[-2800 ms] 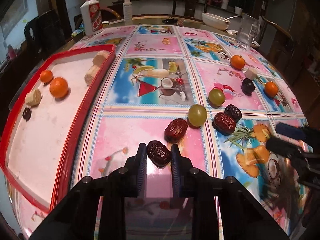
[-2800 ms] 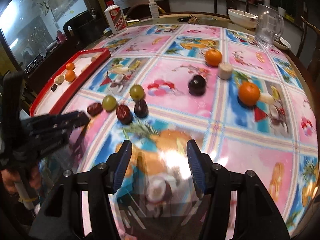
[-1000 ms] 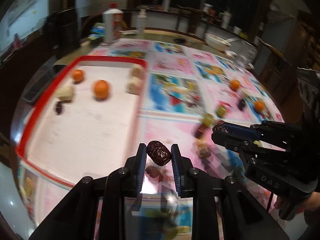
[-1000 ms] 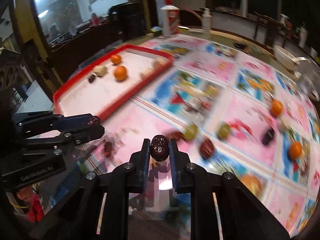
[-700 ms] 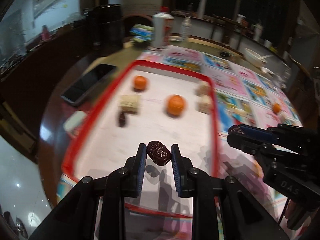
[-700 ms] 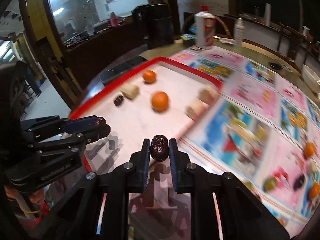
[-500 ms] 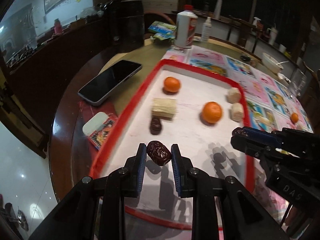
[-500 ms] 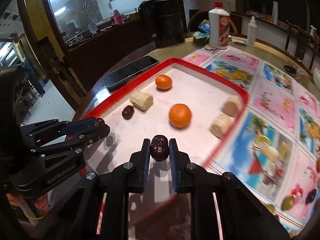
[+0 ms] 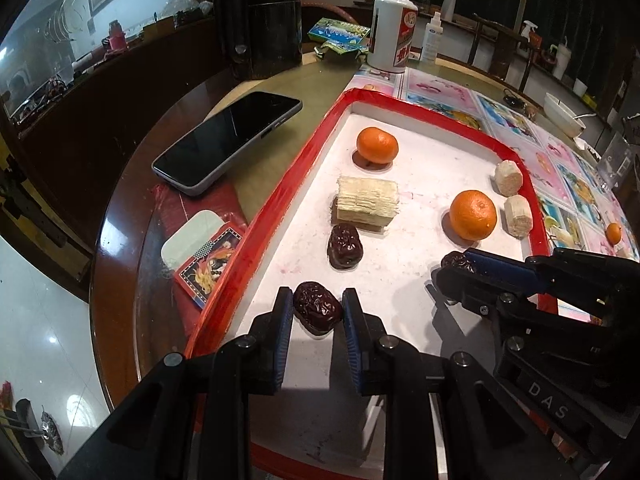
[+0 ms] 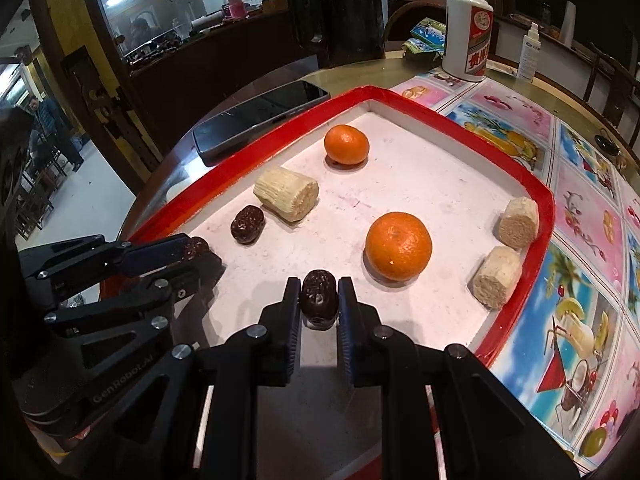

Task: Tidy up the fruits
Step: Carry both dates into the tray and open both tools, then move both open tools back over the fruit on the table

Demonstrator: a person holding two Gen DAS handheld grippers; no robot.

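Observation:
My left gripper [image 9: 315, 309] is shut on a dark red date [image 9: 317, 312], held low over the near end of the red-rimmed white tray [image 9: 292, 196]. My right gripper [image 10: 319, 299] is shut on another date [image 10: 318, 298], also over the tray, just short of the bigger orange [image 10: 398, 246]. Each gripper shows in the other's view: the right one [image 9: 460, 266], the left one [image 10: 200, 250]. In the tray lie a loose date [image 9: 345, 245], a smaller orange [image 9: 377, 145] and three pale sugarcane pieces, one of them [image 9: 367, 203] beside the loose date.
A phone [image 9: 228, 142], a card packet [image 9: 210, 266] and a white bottle [image 9: 393, 38] sit on the round table left of and behind the tray. The fruit-print cloth [image 10: 592, 208] to the right carries another orange [image 9: 613, 233]. A dark kettle [image 10: 340, 12] stands behind.
Both grippers, each carrying its date, have swung left from the cloth to over the tray and come lower and closer to its white floor.

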